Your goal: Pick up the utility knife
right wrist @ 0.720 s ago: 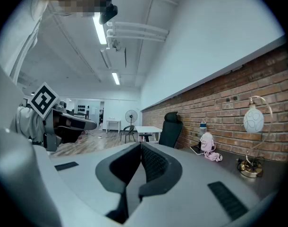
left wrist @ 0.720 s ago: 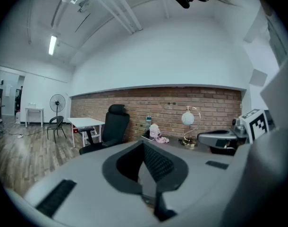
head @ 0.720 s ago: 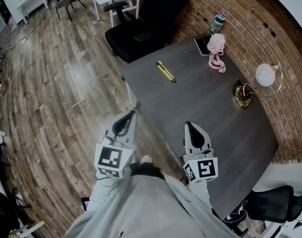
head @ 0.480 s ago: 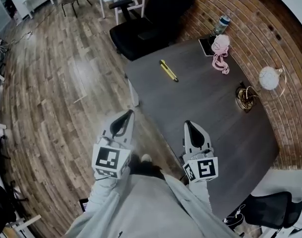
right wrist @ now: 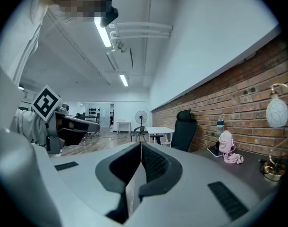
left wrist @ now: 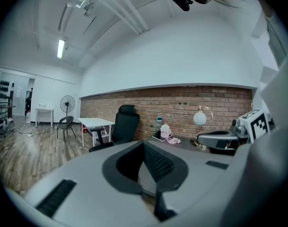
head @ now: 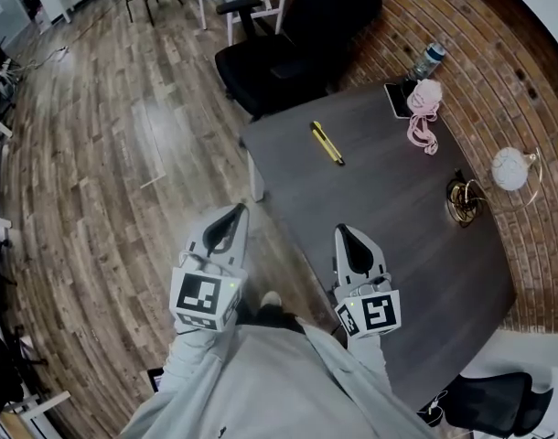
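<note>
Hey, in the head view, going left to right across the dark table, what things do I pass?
First the utility knife → phone → pink bundle → gold lamp base → white lamp globe.

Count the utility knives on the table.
1. The yellow utility knife lies on the dark table, near its edge by the black office chair. Nothing seems to hide another.

Pale grey sweatshirt [head: 261, 387]; grey, black-padded left tool [head: 231, 214] and right tool [head: 344, 235], black-and-white marker cubes [head: 206, 298].
</note>
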### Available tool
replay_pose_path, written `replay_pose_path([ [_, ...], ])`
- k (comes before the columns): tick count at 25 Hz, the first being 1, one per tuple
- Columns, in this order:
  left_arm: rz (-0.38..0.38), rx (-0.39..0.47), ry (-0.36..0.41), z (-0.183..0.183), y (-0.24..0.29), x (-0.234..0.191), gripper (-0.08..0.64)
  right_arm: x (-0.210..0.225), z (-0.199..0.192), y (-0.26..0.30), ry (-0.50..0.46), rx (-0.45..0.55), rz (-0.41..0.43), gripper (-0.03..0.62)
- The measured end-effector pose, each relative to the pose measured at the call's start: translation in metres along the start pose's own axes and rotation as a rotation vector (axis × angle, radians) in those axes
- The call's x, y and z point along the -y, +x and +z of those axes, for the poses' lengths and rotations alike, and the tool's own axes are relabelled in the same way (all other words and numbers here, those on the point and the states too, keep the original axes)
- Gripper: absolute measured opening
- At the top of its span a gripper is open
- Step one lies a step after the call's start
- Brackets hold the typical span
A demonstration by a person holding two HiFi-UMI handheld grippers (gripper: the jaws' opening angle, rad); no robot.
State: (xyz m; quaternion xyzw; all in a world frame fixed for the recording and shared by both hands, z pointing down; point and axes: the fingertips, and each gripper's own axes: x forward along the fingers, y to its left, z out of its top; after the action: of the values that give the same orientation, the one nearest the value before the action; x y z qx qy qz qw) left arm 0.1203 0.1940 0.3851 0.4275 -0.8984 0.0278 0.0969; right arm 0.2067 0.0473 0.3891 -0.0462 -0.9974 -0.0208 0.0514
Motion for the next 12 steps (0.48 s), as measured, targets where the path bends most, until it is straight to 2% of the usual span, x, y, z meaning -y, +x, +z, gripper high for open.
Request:
replay_pose_path([
  [12,-0.066,0.002,0.017,0.028,0.076,-0.132,0.018,-0.01,0.026,0.148,0.008,0.002,-0.058,0.018],
])
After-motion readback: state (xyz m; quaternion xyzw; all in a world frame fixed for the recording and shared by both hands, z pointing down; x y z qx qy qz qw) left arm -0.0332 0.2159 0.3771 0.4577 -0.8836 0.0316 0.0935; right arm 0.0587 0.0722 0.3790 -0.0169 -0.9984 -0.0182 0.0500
